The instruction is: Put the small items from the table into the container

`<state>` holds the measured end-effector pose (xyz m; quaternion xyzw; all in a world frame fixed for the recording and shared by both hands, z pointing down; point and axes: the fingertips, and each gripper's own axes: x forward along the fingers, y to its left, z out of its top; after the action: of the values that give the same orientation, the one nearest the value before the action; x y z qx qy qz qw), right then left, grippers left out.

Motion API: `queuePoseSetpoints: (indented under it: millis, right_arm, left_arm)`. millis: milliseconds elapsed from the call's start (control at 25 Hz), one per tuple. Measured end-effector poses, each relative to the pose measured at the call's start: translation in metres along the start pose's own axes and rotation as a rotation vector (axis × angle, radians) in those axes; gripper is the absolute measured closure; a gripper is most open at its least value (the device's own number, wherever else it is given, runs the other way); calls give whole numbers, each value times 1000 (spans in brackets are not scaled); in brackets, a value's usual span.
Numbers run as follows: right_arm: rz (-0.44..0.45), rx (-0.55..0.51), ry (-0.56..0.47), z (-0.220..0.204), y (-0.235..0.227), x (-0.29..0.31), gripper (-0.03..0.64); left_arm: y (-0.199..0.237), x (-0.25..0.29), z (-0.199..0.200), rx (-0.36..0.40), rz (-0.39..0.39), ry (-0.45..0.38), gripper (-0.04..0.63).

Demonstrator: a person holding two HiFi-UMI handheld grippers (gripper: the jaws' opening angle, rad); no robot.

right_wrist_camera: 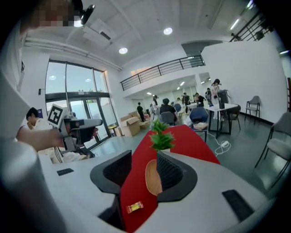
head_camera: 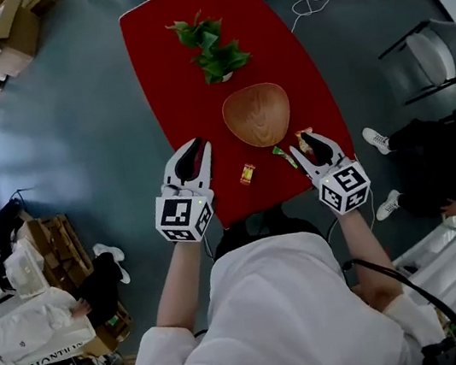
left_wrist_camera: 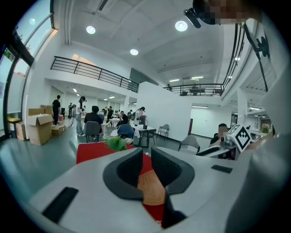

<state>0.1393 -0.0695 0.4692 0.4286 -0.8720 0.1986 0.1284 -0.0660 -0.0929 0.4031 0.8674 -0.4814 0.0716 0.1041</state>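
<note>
Red counter [head_camera: 164, 58], head view: a wooden bowl [head_camera: 256, 114] sits at frame centre. Below it lie an orange-wrapped candy [head_camera: 247, 174] and a green-wrapped piece [head_camera: 283, 156]. The candy lies between the left gripper [head_camera: 197, 149] and the right gripper [head_camera: 304, 147], clear of both. The green piece is just beside the right one.

Left gripper view: jaws narrowly apart, empty; the bowl [left_wrist_camera: 150, 189] shows through the gap.

Right gripper view: jaws moderately wide, empty. The candy [right_wrist_camera: 135, 207] lies low in the gap, below the bowl [right_wrist_camera: 152, 177], touching neither jaw.
</note>
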Motion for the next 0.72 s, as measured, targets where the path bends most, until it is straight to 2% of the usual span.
queuePoseSetpoints:
  millis: [320, 560, 720]
  right_arm:
    - [28, 120, 234, -132, 19, 64, 451]
    - [33, 214, 351, -204, 31, 109, 451]
    - [30, 231, 438, -245, 37, 132, 451]
  left_arm:
    - [36, -21, -65, -45, 54, 94, 549]
    - [57, -35, -121, -93, 92, 167, 549]
    - [72, -43, -163, -146, 117, 229, 549]
